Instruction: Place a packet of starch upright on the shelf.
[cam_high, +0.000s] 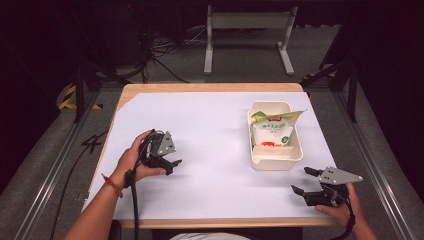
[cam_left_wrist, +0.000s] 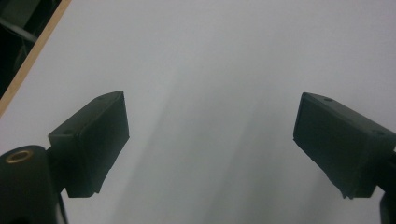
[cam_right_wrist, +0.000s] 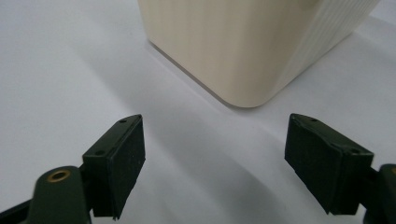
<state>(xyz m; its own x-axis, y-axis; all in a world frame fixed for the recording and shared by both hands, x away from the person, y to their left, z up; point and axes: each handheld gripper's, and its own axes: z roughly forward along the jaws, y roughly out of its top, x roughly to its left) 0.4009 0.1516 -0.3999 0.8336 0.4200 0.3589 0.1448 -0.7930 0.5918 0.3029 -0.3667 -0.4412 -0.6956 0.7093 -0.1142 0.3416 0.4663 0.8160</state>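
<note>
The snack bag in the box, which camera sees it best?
The high view. It looks down into the cream box, so the white and green snack bag lying inside shows clearly. The right gripper view catches just the box's outer wall. The left gripper view looks at white table cover.

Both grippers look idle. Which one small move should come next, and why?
Probably ease the right gripper forward toward the cream tub. Its jaws stand open and empty just short of the tub's near corner, and the packet lies inside. The left gripper sits farther away.
</note>
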